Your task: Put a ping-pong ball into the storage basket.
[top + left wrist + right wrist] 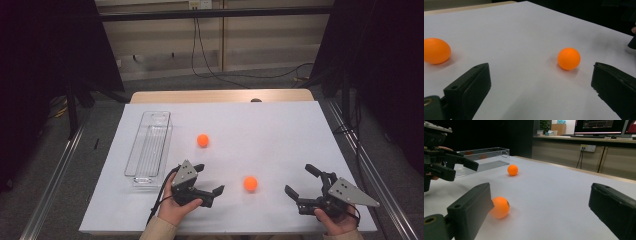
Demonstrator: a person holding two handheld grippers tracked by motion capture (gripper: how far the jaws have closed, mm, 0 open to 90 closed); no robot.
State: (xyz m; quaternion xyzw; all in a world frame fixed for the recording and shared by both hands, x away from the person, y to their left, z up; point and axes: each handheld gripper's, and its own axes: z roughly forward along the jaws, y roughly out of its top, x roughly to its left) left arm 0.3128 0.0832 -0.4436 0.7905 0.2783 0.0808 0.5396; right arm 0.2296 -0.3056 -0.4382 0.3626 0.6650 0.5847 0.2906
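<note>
**2 orange balls on the desk, both grippers empty**

The nearer orange ball [250, 183] lies on the white desk [280, 125] between my 2 grippers, touching neither. In the left gripper view it sits ahead and right of centre, inside the line of the right-hand jaw. In the right gripper view it rests just beyond the tip of the left-hand jaw, partly hidden behind it.

The farther orange ball [202, 140] sits toward the middle of the desk, well apart from the first, near the right side of a clear plastic bin [148, 150]. The bin is long and narrow, lies along the left part of the desk, and looks empty from above.

My left gripper [208, 181] is held low over the desk, pointing toward the nearer ball, jaws spread wide with nothing between them. My right gripper [301, 181] is on the other side of that ball, also held low, jaws likewise spread and empty.

I judge this as the approach step: neither ball is picked up yet, and the bin seems the likely place for them. The next move calls for bringing 1 gripper forward until the nearer ball is centred between the jaws, then closing gently, since a light round ball may roll away if nudged.
</note>
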